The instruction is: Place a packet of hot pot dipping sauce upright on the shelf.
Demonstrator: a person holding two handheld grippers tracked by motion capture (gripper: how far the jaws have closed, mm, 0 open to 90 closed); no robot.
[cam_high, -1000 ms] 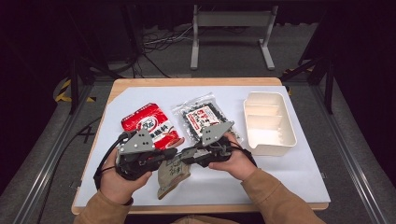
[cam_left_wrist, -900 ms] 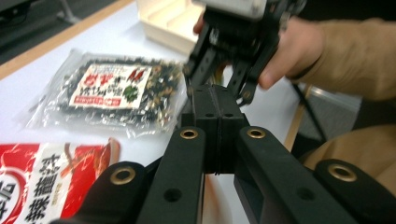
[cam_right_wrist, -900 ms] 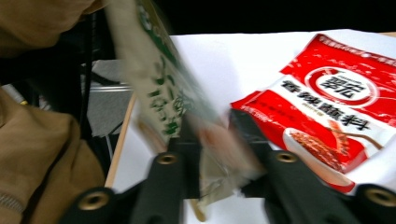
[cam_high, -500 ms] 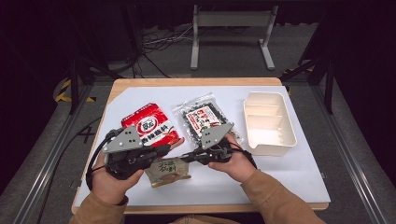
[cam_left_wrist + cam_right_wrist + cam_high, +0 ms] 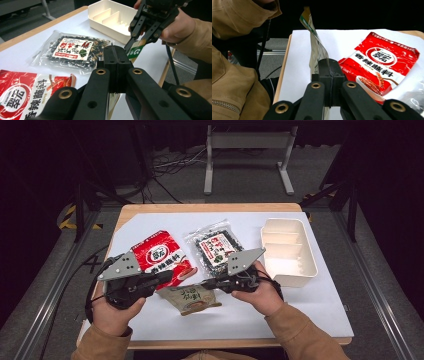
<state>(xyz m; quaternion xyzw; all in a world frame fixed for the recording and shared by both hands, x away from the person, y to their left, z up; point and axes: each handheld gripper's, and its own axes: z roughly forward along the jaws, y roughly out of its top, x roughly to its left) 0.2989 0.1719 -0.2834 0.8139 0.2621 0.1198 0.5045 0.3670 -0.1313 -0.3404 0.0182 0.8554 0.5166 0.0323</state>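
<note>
Held thing: a flat beige foil sachet with green print (image 5: 191, 298), stretched between the two grippers above the near part of the table, just in front of the red packet.
Left gripper (image 5: 162, 277): black jaws pressed together on the sachet's left edge; in the left gripper view (image 5: 116, 58) the pads meet with the thin foil pinched between them.
Right gripper (image 5: 206, 283): jaws closed on the opposite edge of the sachet; in the right gripper view (image 5: 328, 72) the foil stands up on edge from between the closed pads.
Red glossy seasoning packet with white lettering (image 5: 162, 258): lies flat on the white sheet, just beyond the left gripper.
Clear plastic bag of dark dried seaweed with a red-and-white label (image 5: 216, 246): flat, just right of the red packet, beside the tray.
White plastic tray with dividers (image 5: 294, 270): at the right side of the table.
Table with white covering (image 5: 310, 310): wooden edge visible around the sheet.
</note>
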